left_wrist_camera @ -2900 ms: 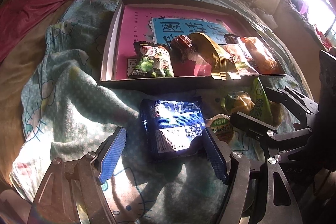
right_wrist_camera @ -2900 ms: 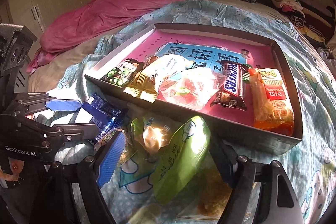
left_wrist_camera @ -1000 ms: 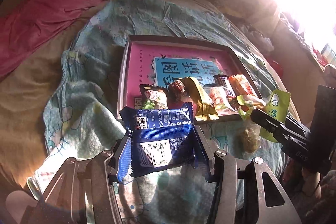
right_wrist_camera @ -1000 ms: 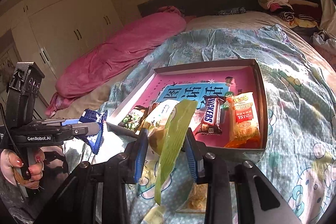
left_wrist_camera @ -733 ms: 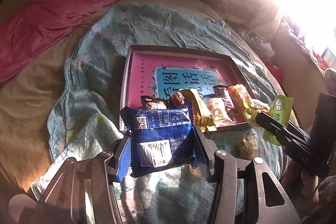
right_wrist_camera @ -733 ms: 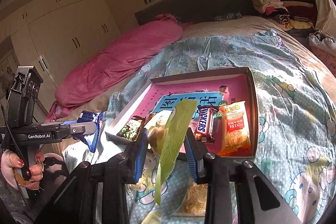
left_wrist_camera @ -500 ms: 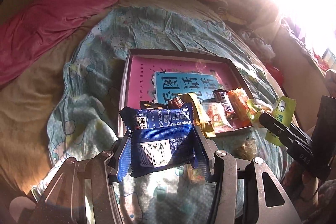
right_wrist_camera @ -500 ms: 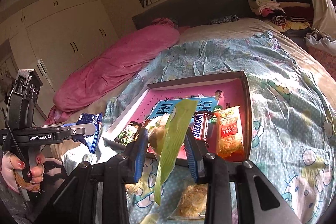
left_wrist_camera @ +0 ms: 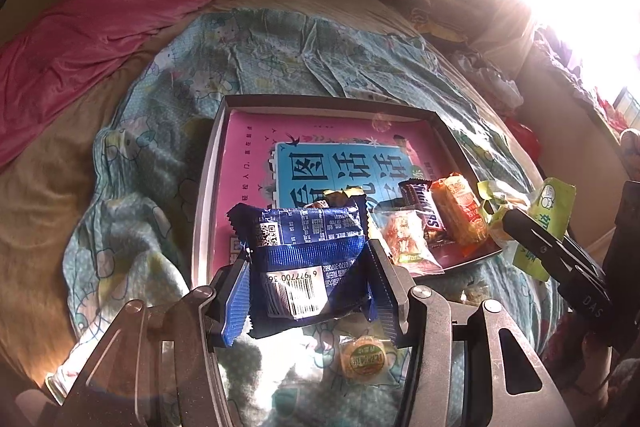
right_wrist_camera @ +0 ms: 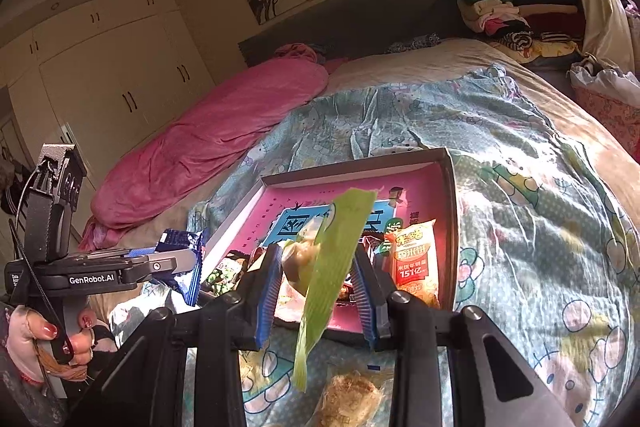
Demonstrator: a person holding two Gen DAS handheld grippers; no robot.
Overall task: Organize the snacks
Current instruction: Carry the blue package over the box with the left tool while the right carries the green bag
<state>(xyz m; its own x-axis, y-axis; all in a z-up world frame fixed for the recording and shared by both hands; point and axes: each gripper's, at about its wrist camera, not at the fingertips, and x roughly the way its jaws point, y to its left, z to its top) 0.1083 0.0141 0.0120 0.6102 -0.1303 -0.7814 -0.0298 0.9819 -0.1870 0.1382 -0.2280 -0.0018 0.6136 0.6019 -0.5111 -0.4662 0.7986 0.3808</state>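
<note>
Snacks are mid-transfer, one packet in each gripper. Left wrist view: the left gripper [left_wrist_camera: 306, 285] is clamped on a blue packet [left_wrist_camera: 304, 259], barcode side up, pads pressing its two sides. About three seconds back this packet lay flat on the patterned bedspread [left_wrist_camera: 280, 55] with the jaws wide around it; now it hangs clear of the bed, just short of the near rim of the pink-lined box [left_wrist_camera: 208, 187]. Over the last second the box has slid nearer under the packet, so the carry toward it is under way. Inside, a Snickers bar [left_wrist_camera: 424, 211], an orange packet [left_wrist_camera: 460, 215] and a clear candy bag [left_wrist_camera: 404, 241] sit bunched along the near right edge; the far half shows only the printed lining. A small round sweet [left_wrist_camera: 362, 359] lies on the bedspread below the gripper, not yet collected. Right wrist view: the right gripper [right_wrist_camera: 316, 287] is closed on a green packet [right_wrist_camera: 332, 267], which stands on edge between the pads and droops below them. Earlier it lay on the bed between open jaws; now it is lifted in front of the box's near wall. A pale pastry packet [right_wrist_camera: 350, 399] remains on the bedspread underneath. Judgement: both pickups done, both releases pending, at least two items left to fetch.
</note>
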